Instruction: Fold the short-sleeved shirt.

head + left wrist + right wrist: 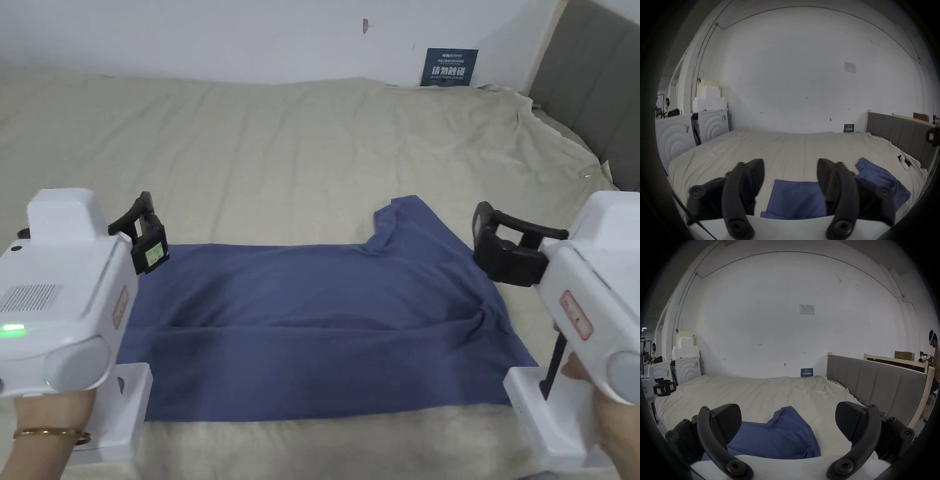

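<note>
Blue short-sleeved shirt (325, 325) lies flat on the beige bed sheet (281, 156), near the front edge, long axis running left to right; already doubled lengthwise by the look of it, with one sleeve (406, 222) poking out toward the far right and a soft ridge across the middle; left gripper (149, 240) hangs over the shirt's left end, jaws spread wide, nothing between them; right gripper (494, 244) hangs over the right end beside the sleeve, jaws likewise wide apart and empty; neither touches cloth. Step in hand, as I read it: take hold of an end to make the next fold. To do it well: bring each claw down onto a corner of the same edge, catching every layer together, not just the top one; deal with the sleeve first, laying it inward so the outline is a plain rectangle; lift low and carry evenly, both hands at one pace, so the ridge does not turn into a crease; set edge on edge before letting go.
</note>
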The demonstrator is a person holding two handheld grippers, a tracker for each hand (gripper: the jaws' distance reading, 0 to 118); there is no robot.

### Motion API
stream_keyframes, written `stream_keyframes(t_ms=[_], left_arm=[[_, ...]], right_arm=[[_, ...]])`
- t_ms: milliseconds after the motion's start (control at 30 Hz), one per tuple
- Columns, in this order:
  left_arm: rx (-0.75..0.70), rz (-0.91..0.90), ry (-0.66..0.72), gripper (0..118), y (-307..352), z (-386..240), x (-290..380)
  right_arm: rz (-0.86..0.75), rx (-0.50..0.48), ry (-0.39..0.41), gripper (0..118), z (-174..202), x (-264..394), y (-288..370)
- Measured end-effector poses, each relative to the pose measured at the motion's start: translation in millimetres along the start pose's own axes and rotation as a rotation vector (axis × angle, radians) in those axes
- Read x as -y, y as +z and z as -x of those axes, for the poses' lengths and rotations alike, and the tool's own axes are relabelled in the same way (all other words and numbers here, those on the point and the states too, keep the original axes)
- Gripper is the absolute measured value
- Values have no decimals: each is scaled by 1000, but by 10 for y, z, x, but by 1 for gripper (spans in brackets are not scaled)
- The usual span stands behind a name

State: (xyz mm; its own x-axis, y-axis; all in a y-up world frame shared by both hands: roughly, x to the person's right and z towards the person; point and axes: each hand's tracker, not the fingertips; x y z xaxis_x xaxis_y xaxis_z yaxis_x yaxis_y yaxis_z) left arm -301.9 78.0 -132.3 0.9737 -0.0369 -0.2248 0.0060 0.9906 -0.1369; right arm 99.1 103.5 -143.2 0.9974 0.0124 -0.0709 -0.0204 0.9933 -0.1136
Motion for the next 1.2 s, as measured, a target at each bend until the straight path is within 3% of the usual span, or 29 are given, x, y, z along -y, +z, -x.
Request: stream_keyframes(t_ms=[33, 100, 133, 167, 200, 267, 300, 400, 700, 900, 1000, 1033, 1133, 1200], left_arm=[[9, -6, -13, 21, 10, -24, 16], [30, -2, -23, 3, 24, -62, 37], [34, 1, -22, 0, 26, -74, 51], [36, 7, -25, 0, 25, -80, 64], [41, 9, -26, 0, 22, -78, 83], [56, 25, -29, 0, 6, -81, 102], [57, 28, -27, 0, 2, -79, 118], [53, 30, -15, 0, 28, -95, 132], [52, 44, -10, 0, -72, -109, 167], [42, 57, -12, 0, -192, -113, 156], [37, 65, -6, 0, -281, -124, 156], [36, 68, -4, 0, -319, -115, 154], [35, 71, -7, 0, -408, -125, 141], [34, 75, -8, 0, -471, -137, 116]], right_arm=[[-4, 3, 11, 113, 32, 26, 8], [-3, -5, 18, 97, 70, 62, 2], [0, -27, 17, 77, 72, 73, 9], [0, -47, 15, 68, 78, 85, 16], [8, -47, 19, 68, 60, 102, -22], [16, -37, 29, 13, 79, 131, -42], [15, -34, 30, 1, 79, 138, -35], [38, -54, 12, 0, 41, 146, -69], [87, -49, -21, 0, 54, 153, -274], [165, -67, -23, 0, -72, 95, -826], [272, -55, -65, 2, -117, 40, -1248], [288, -59, -79, 18, -140, 45, -1397], [403, -46, -21, 111, -145, 34, -1853], [516, -52, -19, 115, -163, 78, -2189]])
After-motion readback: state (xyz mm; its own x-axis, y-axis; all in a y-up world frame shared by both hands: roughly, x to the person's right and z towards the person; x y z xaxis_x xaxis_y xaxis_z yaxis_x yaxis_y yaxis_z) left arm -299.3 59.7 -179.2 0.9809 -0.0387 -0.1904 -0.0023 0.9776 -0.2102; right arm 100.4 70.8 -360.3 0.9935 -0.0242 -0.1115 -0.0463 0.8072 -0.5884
